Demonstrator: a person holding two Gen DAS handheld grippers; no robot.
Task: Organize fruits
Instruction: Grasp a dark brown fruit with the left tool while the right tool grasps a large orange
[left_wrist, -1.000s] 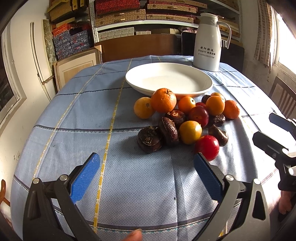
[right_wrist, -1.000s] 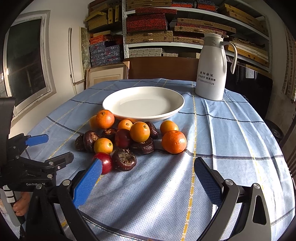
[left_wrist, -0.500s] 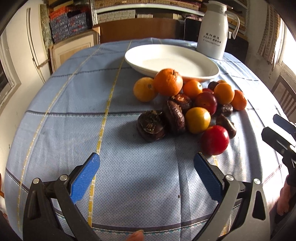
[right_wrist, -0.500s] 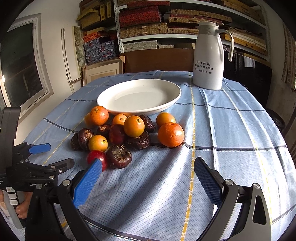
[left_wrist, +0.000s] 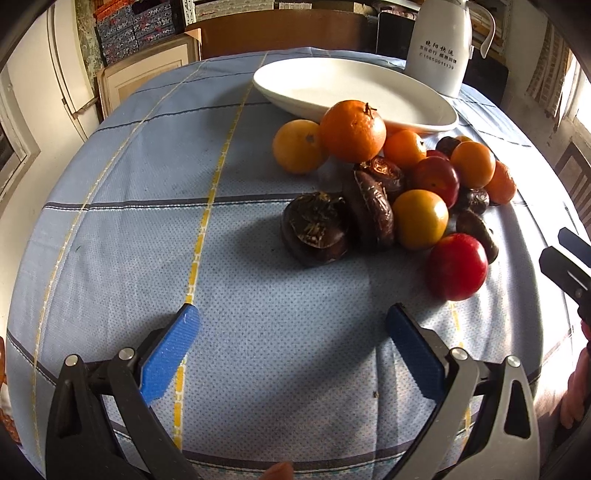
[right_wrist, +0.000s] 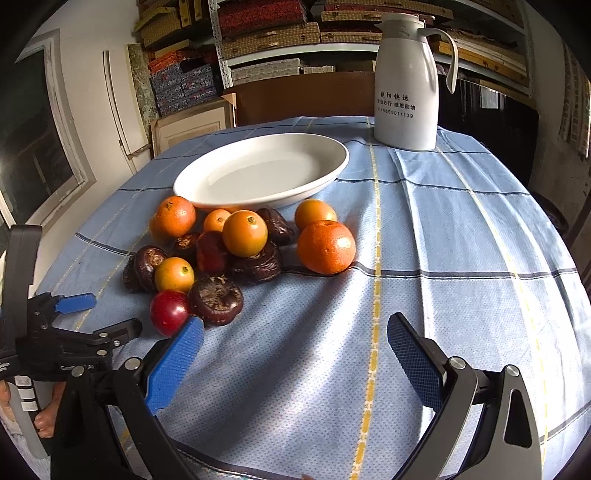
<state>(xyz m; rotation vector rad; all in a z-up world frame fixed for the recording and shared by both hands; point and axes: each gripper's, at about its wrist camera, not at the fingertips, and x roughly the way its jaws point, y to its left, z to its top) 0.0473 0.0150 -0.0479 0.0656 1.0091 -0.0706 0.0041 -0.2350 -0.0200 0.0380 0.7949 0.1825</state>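
Fruit pile (left_wrist: 388, 192) beyond wide-spread left gripper (left_wrist: 293, 325), toward its right.

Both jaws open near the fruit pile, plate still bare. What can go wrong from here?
1. The fruits touch in a tight heap; closing on the dark fruit could nudge its neighbours, and the round red fruit may roll.
2. The left gripper and right gripper both point at the same heap and might collide.
3. The big orange leans against the plate rim; lifting it may shift the plate.

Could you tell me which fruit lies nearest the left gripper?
The dark wrinkled fruit at the pile's near left edge; every other fruit sits behind or right of it.
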